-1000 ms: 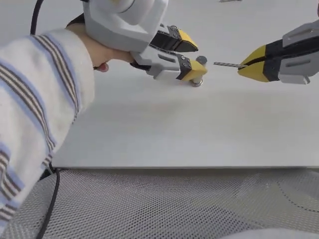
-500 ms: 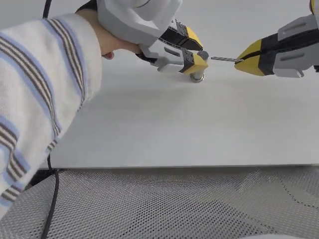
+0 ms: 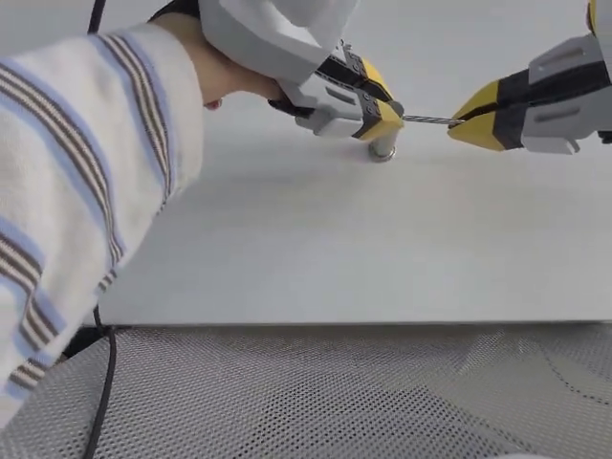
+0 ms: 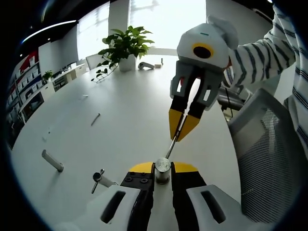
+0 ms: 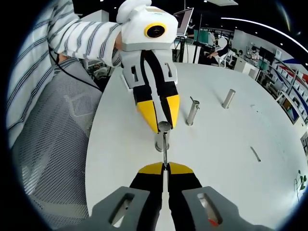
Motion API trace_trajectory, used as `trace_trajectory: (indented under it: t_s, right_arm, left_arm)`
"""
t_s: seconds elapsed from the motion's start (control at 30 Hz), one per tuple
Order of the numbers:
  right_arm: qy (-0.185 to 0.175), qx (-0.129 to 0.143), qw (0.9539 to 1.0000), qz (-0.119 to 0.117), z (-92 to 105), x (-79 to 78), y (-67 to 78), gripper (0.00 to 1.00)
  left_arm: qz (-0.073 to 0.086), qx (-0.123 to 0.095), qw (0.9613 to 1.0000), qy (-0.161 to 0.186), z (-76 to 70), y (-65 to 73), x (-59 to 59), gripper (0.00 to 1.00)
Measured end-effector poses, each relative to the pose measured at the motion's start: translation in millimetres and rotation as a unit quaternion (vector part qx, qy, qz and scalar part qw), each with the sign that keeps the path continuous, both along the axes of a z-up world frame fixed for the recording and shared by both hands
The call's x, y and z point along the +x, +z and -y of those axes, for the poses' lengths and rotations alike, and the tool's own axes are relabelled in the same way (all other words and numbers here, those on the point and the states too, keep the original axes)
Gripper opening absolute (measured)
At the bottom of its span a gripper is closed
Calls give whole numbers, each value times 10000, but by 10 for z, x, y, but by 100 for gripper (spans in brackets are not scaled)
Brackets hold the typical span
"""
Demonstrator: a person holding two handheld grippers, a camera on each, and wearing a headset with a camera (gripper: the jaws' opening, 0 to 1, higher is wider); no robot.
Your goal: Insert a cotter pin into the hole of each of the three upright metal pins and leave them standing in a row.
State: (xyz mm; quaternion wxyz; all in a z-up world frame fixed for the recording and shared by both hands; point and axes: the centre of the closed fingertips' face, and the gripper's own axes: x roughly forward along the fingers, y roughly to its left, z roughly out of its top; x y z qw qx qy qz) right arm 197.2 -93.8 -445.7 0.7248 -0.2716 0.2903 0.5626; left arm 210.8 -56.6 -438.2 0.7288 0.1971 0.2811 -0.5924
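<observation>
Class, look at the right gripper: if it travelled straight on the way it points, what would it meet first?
The right gripper carries a thin steel cotter pin ahead of it, which would first meet the upright silver metal pin clamped in the left gripper; whether the tip touches is unclear.

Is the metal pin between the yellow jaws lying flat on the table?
No, the metal pin stands upright on the table, clamped by the left gripper.
</observation>
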Motion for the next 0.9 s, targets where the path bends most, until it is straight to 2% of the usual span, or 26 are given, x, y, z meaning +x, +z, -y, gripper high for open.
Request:
trace_trajectory:
  t_s: [0.33, 0.5, 0.9]
  right_arm:
    - [69, 26, 10000, -4, -51, 4, 25, 0]
    - [155, -100, 9998, 42, -75, 33, -3, 0]
    - [226, -190, 9995, 78, -97, 54, 21, 0]
  left_arm:
    - [6, 1, 10000, 83, -8, -3, -15, 9]
    - [1, 19, 9999, 129, -13, -9, -4, 9]
    - [-39, 26, 9998, 169, 12, -22, 18, 9]
